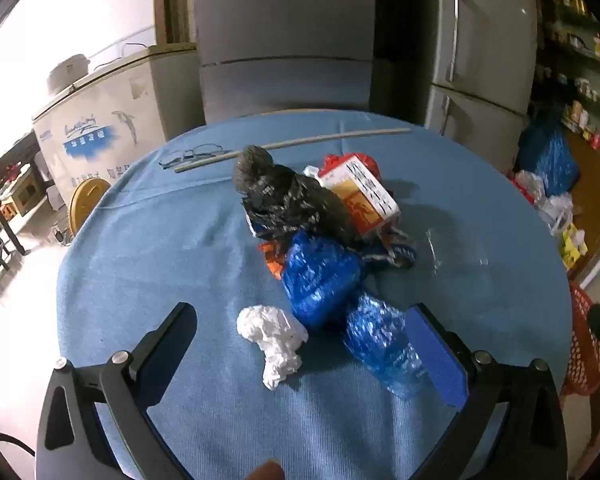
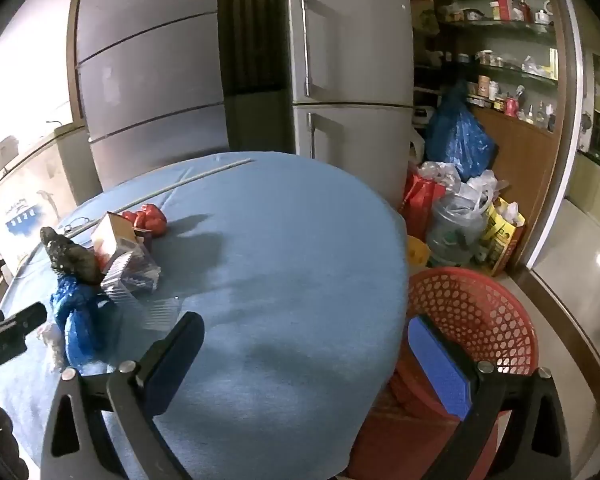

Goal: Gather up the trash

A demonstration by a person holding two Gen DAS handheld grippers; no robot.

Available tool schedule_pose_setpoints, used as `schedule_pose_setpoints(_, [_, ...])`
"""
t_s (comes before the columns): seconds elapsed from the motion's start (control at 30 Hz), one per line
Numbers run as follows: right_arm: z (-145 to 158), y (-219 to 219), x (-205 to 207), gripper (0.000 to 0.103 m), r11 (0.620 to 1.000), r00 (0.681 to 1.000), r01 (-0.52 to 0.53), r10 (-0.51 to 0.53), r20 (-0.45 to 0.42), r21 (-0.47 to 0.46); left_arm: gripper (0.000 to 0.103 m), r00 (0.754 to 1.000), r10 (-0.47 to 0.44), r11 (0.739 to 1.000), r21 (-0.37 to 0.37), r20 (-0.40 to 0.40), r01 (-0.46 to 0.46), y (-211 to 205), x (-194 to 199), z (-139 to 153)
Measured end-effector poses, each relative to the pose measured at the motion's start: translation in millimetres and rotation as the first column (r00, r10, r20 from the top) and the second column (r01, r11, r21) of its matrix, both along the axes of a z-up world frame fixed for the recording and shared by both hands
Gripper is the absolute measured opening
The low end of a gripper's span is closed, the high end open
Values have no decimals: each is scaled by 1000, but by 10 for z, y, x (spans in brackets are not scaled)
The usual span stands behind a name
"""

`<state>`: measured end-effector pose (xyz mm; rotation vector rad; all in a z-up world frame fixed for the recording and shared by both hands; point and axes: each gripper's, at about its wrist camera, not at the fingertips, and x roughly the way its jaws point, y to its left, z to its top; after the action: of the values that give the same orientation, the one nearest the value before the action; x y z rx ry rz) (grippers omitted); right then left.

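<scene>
On the round worktop (image 1: 148,240) with its blue ribbed cloth, trash sits piled near centre: crumpled white paper wad (image 1: 274,338) nearest, just beside two crinkly blue plastic bags (image 1: 320,280), then a wrinkled black plastic bag (image 1: 288,196), an orange-and-white cardboard carton (image 1: 366,192) and a red plastic bag (image 1: 364,160) farther back. Left tongs (image 1: 304,360) released, jaws spread wide, the paper wad and near blue bag lying between them, nothing gripped. Right tongs (image 2: 304,364) also released and empty, over bare cloth at the worktop's right edge, with a red perforated plastic basket (image 2: 480,312) just beyond, likely the drop spot. Paper wad looks light, soft, compressible; pinch across its fat upper lump. Bags are probably slippery film, so grab a bunched fold, not a flat face. Carton is stiff, take it across the narrow sides. Thin pale stick (image 1: 300,142) and wire glasses (image 1: 196,154) lie at the far side.
</scene>
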<state>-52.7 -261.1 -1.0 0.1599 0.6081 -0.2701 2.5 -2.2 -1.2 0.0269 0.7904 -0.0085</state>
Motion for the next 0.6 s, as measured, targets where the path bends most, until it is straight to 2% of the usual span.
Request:
schedule_pose_setpoints(0.07, [-20, -43, -19, 103, 1000, 1000, 6, -6, -10, 15, 103, 1000, -6, 1000, 4, -21, 6, -14, 20, -6])
schedule_pose_setpoints(0.1, [-29, -49, -23, 103, 1000, 1000, 9, -9, -15, 15, 103, 1000, -14, 1000, -4, 16, 14, -48, -46, 3])
schedule_pose_setpoints(0.27, [-53, -101, -24, 103, 1000, 999, 19, -19, -31, 20, 103, 1000, -7, 1000, 23, 21, 7, -142, -110, 30])
schedule_pose_setpoints(0.33, [-53, -113, -31, 103, 1000, 999, 22, -22, -35, 21, 103, 1000, -8, 1000, -7, 10, 8, -45, -129, 27])
schedule_pose_setpoints(0.6, [-86, -69, -9, 103, 1000, 999, 17, -16, -50, 11, 103, 1000, 13, 1000, -12, -6, -13, 25, -93, -23])
